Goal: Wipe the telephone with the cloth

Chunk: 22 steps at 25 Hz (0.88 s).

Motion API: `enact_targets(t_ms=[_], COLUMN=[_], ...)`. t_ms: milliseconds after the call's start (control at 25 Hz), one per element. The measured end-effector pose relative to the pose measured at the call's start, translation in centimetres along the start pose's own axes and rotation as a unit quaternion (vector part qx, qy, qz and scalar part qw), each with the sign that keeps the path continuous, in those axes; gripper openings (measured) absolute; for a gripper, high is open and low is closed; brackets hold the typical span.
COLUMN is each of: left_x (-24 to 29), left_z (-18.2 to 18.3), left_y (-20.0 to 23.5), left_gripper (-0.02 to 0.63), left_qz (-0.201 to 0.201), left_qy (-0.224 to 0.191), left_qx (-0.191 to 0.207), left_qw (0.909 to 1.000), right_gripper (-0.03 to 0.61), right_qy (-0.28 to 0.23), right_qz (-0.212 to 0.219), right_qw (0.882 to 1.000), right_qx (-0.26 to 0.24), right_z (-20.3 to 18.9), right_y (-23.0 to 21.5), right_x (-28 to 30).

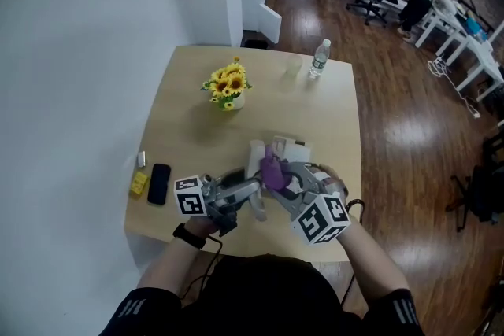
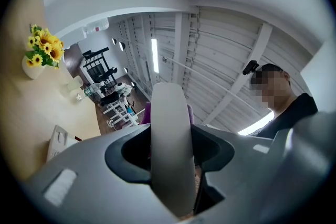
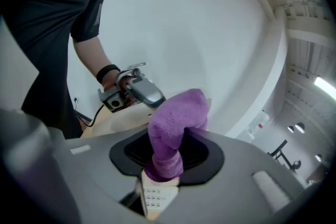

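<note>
The white telephone handset (image 2: pixel 170 144) stands upright between the jaws of my left gripper (image 1: pixel 249 190), which is shut on it. My right gripper (image 1: pixel 279 183) is shut on the purple cloth (image 3: pixel 176 123), whose bunched end sticks out past the jaws. The cloth (image 1: pixel 272 169) presses against the handset, and purple shows behind the handset in the left gripper view. A keypad (image 3: pixel 156 200) peeks out just under the cloth. The white telephone base (image 1: pixel 288 149) sits on the table just beyond both grippers. The hand holding my left gripper (image 3: pixel 134 93) shows in the right gripper view.
The wooden table (image 1: pixel 197 130) holds a vase of sunflowers (image 1: pixel 228 86), a water bottle (image 1: pixel 318 59) and a glass (image 1: pixel 293 65) at the far side. A black mobile phone (image 1: pixel 159 183) and a yellow object (image 1: pixel 138 183) lie near the left edge.
</note>
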<state>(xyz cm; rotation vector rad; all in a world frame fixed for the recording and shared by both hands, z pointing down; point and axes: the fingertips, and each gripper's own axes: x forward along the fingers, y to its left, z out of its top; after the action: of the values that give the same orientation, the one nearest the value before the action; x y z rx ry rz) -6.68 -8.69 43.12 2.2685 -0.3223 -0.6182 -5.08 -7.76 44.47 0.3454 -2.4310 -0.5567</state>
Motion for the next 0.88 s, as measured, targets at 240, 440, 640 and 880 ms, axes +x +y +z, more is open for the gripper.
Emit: enact_targets(t_ms=[240, 440, 640, 880], left_x=[0.6, 0.7, 0.2, -0.3], left_z=[-0.7, -0.5, 0.4, 4.3], left_y=[-1.3, -1.3, -1.4, -2.3], left_gripper=[0.213, 0.213, 0.213, 0.213], left_qz=[-0.032, -0.035, -0.021, -0.048], left_qy=[0.017, 0.012, 0.002, -0.061], left_qx=[-0.004, -0.007, 0.004, 0.007], left_qw=[0.9993, 0.9993, 0.9998, 0.9969], right_gripper=[0.132, 0.132, 0.131, 0.131], right_qy=[-0.011, 0.003, 0.013, 0.03], right_qz=[-0.059, -0.036, 0.021, 0.039], right_qw=[0.997, 0.999, 1.0, 0.999], right_qx=[0.037, -0.005, -0.014, 0.018], right_z=[1.0, 1.4, 0.6, -2.0], right_y=[-4.2, -2.5, 1.3, 4.1], right_x=[-1.2, -1.0, -1.4, -1.3])
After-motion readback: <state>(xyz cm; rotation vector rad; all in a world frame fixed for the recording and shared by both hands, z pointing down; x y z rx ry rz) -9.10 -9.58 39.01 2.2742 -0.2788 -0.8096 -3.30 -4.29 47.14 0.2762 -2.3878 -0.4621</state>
